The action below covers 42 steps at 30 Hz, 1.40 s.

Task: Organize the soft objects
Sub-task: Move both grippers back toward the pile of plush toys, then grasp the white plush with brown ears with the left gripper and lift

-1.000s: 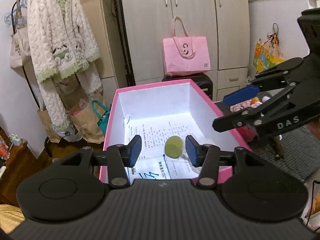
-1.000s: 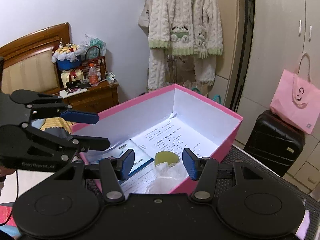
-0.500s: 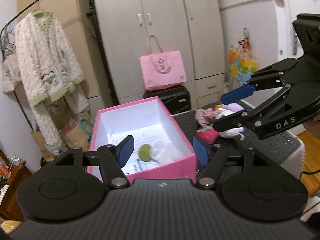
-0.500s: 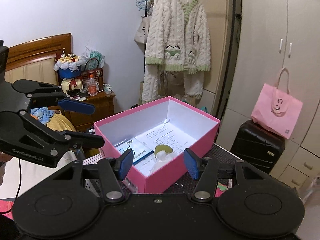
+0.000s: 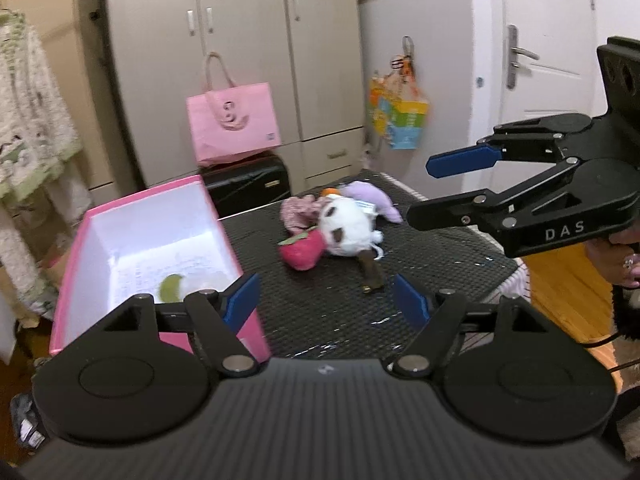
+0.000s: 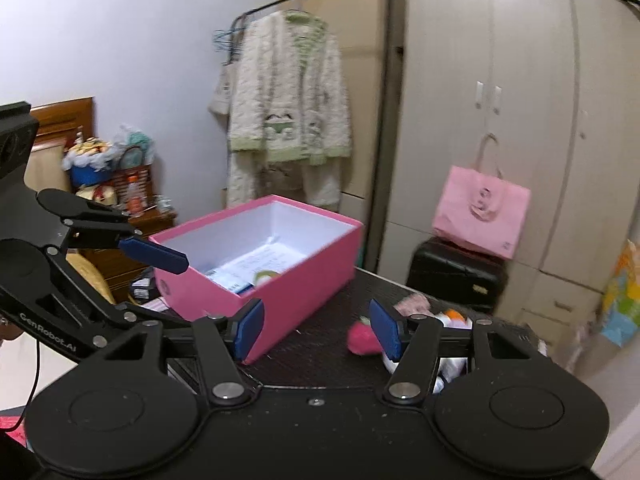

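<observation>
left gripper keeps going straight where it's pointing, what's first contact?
Probably the black mesh tabletop, since the left gripper, jaws open and empty, tilts down at it. The closest thing beyond that is the small brown toy, with the white plush behind it. Depth is hard to judge in the fisheye view.

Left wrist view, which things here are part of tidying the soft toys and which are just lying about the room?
Part of the job:
- pink box, open, with a green soft piece inside
- strawberry plush
- white plush
- purple plush
- floral fabric piece
- left gripper and right gripper, both open and empty

Just lying about:
- pink tote bag
- black suitcase
- colourful hanging bag
- wardrobe
</observation>
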Each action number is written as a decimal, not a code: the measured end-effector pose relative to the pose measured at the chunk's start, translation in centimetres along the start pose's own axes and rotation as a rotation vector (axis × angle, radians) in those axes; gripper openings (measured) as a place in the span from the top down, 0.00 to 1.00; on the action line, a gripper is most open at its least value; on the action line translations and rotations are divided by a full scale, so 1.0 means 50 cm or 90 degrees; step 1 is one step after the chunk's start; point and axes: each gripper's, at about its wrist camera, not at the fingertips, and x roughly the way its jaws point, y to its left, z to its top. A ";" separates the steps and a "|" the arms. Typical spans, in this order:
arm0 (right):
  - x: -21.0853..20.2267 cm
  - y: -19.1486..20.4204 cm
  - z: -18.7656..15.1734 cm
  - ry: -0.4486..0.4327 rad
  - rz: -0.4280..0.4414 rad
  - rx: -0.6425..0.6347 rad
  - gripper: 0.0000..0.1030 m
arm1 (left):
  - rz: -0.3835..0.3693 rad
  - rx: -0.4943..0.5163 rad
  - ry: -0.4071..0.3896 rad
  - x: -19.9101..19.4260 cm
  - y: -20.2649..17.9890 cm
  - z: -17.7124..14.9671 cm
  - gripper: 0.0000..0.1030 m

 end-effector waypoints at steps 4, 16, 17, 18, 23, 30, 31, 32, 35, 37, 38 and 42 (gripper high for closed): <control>0.004 -0.032 -0.038 0.013 -0.027 0.027 0.37 | -0.012 -0.001 -0.002 0.037 -0.018 0.000 0.28; 0.080 -0.124 -0.117 0.053 -0.010 0.058 0.37 | -0.033 -0.036 0.003 0.168 -0.031 0.018 0.28; 0.090 -0.130 -0.123 0.056 -0.005 0.058 0.36 | -0.037 -0.040 0.003 0.180 -0.031 0.020 0.28; 0.101 -0.135 -0.128 0.059 -0.002 0.058 0.36 | -0.043 -0.045 0.004 0.195 -0.031 0.021 0.28; 0.166 -0.153 -0.157 0.064 -0.004 0.053 0.36 | -0.060 -0.068 0.003 0.261 -0.027 0.025 0.28; 0.274 -0.187 -0.174 0.098 -0.014 0.082 0.36 | -0.035 -0.085 -0.012 0.349 -0.011 0.047 0.30; 0.283 -0.192 -0.174 0.101 -0.013 0.083 0.36 | -0.037 -0.091 -0.011 0.361 -0.008 0.050 0.30; 0.292 -0.195 -0.172 0.103 -0.009 0.084 0.36 | -0.043 -0.097 -0.009 0.372 -0.005 0.053 0.30; 0.311 -0.200 -0.167 0.105 -0.003 0.086 0.36 | -0.060 -0.116 -0.001 0.412 0.003 0.060 0.32; 0.322 -0.202 -0.167 0.106 -0.015 0.088 0.36 | -0.058 -0.126 0.006 0.438 0.007 0.060 0.32; 0.326 -0.204 -0.168 0.105 -0.021 0.089 0.36 | -0.053 -0.129 0.006 0.447 0.008 0.060 0.32; 0.336 -0.205 -0.167 0.104 -0.034 0.086 0.34 | -0.040 -0.127 0.011 0.473 0.012 0.052 0.32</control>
